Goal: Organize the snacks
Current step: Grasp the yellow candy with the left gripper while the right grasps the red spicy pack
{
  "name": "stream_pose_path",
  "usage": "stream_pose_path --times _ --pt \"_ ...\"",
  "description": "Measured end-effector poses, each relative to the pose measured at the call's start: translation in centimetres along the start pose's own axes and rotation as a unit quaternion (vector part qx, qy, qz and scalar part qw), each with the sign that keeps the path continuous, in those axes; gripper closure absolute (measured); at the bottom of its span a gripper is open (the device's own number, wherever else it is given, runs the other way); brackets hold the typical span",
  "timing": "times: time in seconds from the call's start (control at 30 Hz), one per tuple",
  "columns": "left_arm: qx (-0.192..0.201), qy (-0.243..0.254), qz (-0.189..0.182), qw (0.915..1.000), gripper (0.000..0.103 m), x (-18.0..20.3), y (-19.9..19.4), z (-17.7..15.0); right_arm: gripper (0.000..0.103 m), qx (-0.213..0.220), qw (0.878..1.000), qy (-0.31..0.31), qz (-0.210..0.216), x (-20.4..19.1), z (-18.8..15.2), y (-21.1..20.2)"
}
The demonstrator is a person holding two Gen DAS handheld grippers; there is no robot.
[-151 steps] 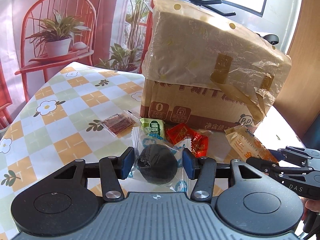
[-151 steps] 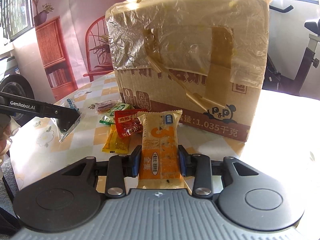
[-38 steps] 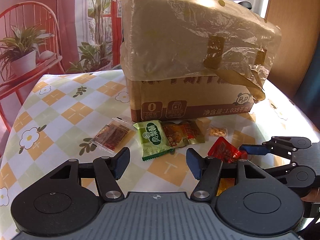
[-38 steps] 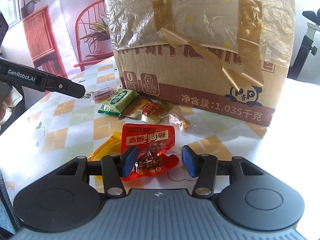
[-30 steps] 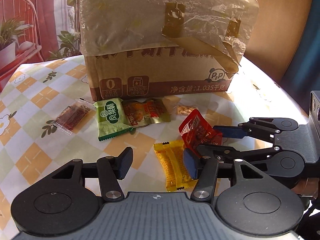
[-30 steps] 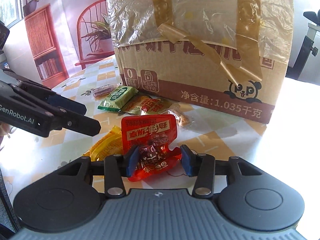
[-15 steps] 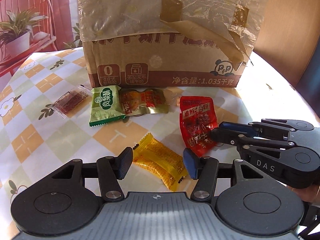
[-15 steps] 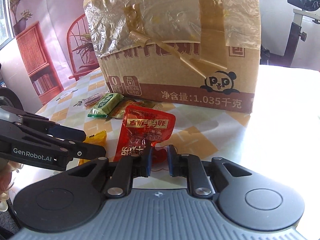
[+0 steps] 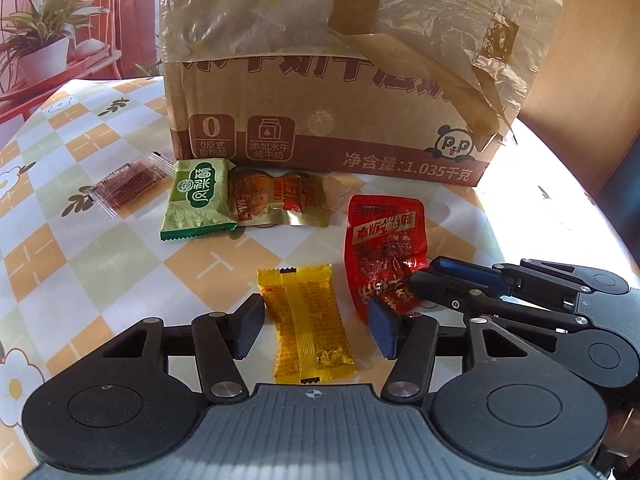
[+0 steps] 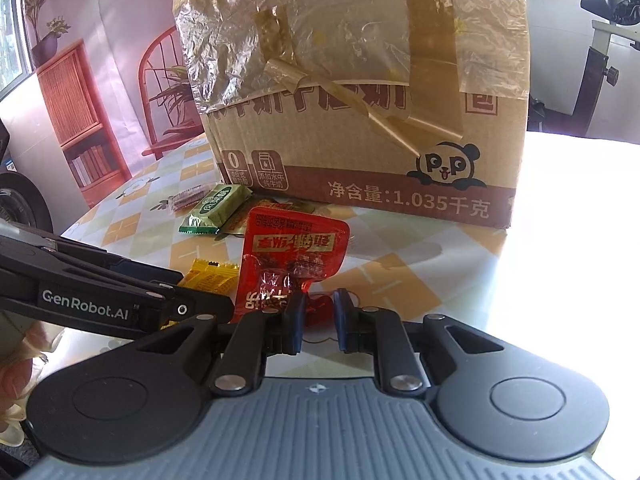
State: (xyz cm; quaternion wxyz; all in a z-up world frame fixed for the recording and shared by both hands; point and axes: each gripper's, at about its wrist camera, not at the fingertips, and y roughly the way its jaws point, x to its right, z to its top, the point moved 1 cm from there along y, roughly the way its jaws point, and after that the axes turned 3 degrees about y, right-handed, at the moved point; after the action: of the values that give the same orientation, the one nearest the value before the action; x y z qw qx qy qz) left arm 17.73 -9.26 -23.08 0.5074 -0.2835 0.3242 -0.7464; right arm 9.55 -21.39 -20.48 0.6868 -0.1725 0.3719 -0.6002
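A yellow snack packet [image 9: 306, 322] lies on the checked tablecloth between the fingers of my left gripper [image 9: 316, 326], which is open around it. My right gripper [image 10: 318, 318] is shut on the near edge of a red snack pouch [image 10: 294, 250], which stands tilted up; the pouch also shows in the left wrist view [image 9: 384, 256], with the right gripper [image 9: 424, 280] at its lower right corner. A green packet [image 9: 198, 200], a gold-and-red packet [image 9: 280, 200] and a clear packet of dark red pieces [image 9: 128, 182] lie in a row before the box.
A large taped cardboard box [image 9: 340, 72] stands on the table behind the snacks; it also shows in the right wrist view [image 10: 360, 92]. The table's right part [image 9: 560, 208] is in bright sun. A red chair and a potted plant [image 9: 44, 52] are behind on the left.
My left gripper dropped the dark round snack earlier and has moved over the yellow packet, now lined up between its fingers. My right gripper closed on the red pouch and tilted it up.
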Motion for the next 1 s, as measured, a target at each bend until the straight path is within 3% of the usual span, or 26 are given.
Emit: stream_pose_path --times 0.17,0.3,0.37,0.43,0.47,0.5,0.67,1.0 --pt "0.008 0.020 0.009 0.9997 0.044 0.2 -0.1 -0.4 0.085 0.002 1.000 0.004 0.003 0.1 0.0 -0.1" --pt "0.017 0.075 0.037 0.9964 0.043 1.2 -0.5 -1.5 0.085 0.002 1.000 0.008 0.006 0.2 0.0 -0.1" --pt "0.021 0.064 0.034 0.9971 0.044 1.1 -0.7 -1.6 0.085 0.002 1.000 0.008 0.006 0.2 0.0 -0.1" --pt "0.026 0.063 0.037 0.9970 0.055 0.9 -0.8 -1.6 0.085 0.002 1.000 0.008 0.006 0.1 0.0 -0.1" --pt "0.029 0.061 0.038 0.9970 0.066 0.7 -0.9 -1.6 0.084 0.002 1.000 0.009 0.007 0.1 0.0 -0.1" --pt "0.029 0.054 0.034 0.9975 0.067 0.4 -1.0 -1.5 0.083 0.003 1.000 0.011 0.010 0.2 0.0 -0.1" --pt "0.034 0.035 0.031 0.9984 0.068 -0.3 -1.2 -1.8 0.073 0.037 0.999 0.025 0.023 0.5 0.0 -1.5" --pt "0.036 0.015 0.045 0.9982 0.068 -1.1 -1.3 -1.7 0.062 0.006 0.998 0.052 0.025 -0.2 2.3 0.2"
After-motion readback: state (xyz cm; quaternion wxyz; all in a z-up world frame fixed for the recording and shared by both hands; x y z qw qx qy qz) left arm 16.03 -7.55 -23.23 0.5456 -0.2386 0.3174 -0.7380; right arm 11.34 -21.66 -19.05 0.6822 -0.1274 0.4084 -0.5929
